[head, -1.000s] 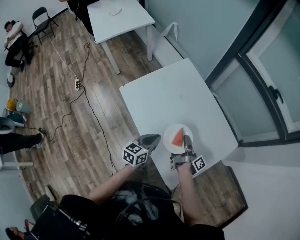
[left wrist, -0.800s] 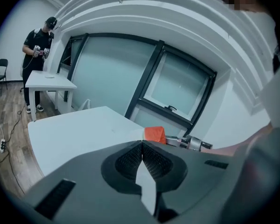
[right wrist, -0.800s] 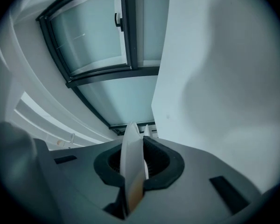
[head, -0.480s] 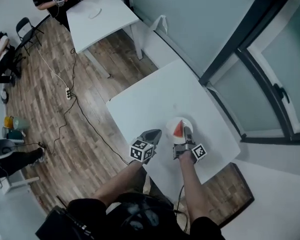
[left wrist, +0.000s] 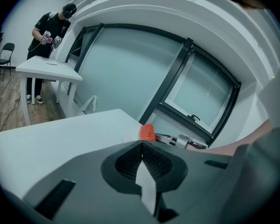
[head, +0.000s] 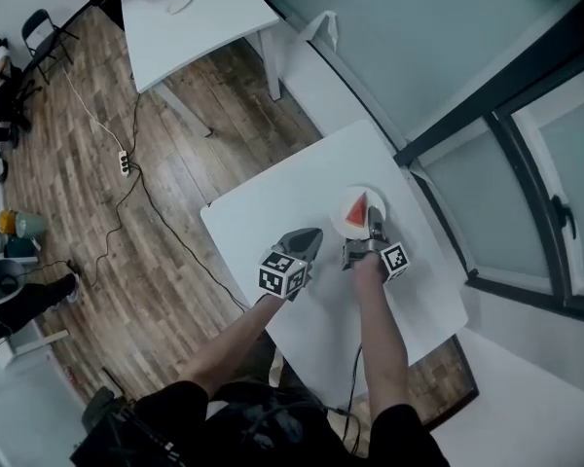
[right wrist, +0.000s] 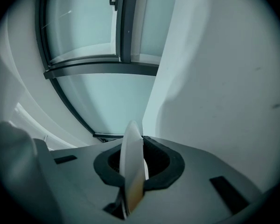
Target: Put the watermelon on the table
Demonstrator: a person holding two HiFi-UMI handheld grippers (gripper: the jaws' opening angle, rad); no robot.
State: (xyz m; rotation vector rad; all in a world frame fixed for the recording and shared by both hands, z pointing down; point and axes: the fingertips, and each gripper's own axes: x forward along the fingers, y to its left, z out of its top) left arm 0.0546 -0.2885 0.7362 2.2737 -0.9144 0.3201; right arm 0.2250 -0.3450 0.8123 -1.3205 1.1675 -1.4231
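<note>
A red watermelon wedge [head: 355, 219] lies on a small white plate [head: 378, 200]. My right gripper [head: 374, 224] is shut on the plate's near rim and holds it over the white table [head: 273, 207], towards the window side. In the right gripper view the plate [right wrist: 131, 146] stands edge-on between the jaws. To its left my left gripper [head: 313, 234] is shut with nothing in it. The left gripper view has the closed left gripper [left wrist: 141, 146] low in front, with the watermelon [left wrist: 147, 132] just beyond it.
A second white table [head: 200, 22] stands at the far left, with a person [left wrist: 51, 27] beside it. A cable and power strip [head: 124, 163] run across the wooden floor. A dark-framed window [head: 526, 154] lines the right side. The table edge [head: 219, 246] lies left of my arms.
Both grippers have moved forward from the table's near edge to over its middle. The plate with the watermelon has travelled along in the right gripper.
</note>
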